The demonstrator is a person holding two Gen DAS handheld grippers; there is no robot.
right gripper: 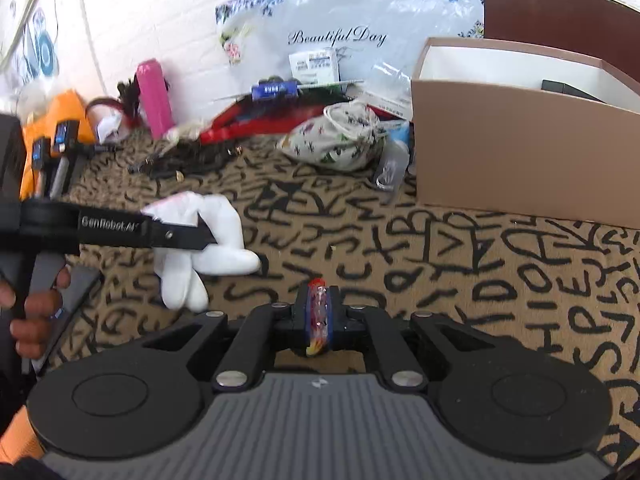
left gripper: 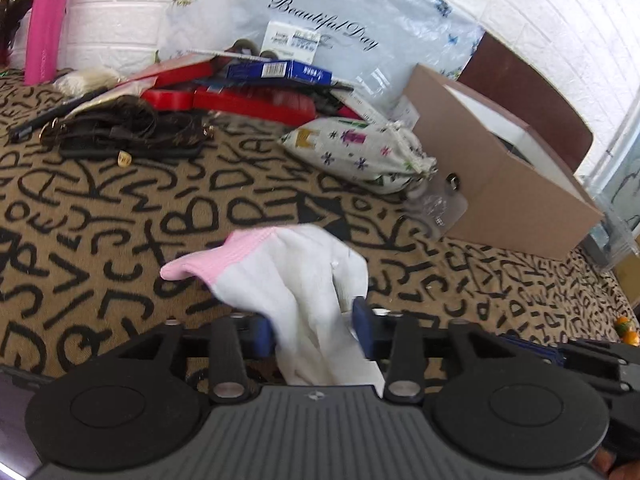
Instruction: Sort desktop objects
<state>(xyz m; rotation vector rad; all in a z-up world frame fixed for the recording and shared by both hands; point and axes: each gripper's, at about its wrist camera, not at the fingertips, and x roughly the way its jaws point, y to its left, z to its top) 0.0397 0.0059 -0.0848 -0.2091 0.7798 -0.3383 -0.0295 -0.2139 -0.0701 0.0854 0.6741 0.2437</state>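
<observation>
A white glove [left gripper: 296,272] with a pink cuff hangs between the blue pads of my left gripper [left gripper: 314,332]. The jaws stand apart and a dark gap shows beside the right pad, so the pads do not press on it. In the right wrist view the same glove [right gripper: 224,256] droops from the left gripper [right gripper: 200,238] down to the letter-print cloth [right gripper: 440,264], and a hand [right gripper: 32,312] holds that gripper's handle. My right gripper [right gripper: 318,316] is shut on a small clear item with red and yellow parts [right gripper: 319,300], above the cloth.
An open cardboard box [right gripper: 520,152] stands at the right. Beside it lies a printed drawstring pouch [right gripper: 340,140]. Along the white brick wall are a pink bottle [right gripper: 154,96], red boxes [left gripper: 248,102], dark straps [left gripper: 120,128] and a "Beautiful Day" plastic bag [left gripper: 360,8].
</observation>
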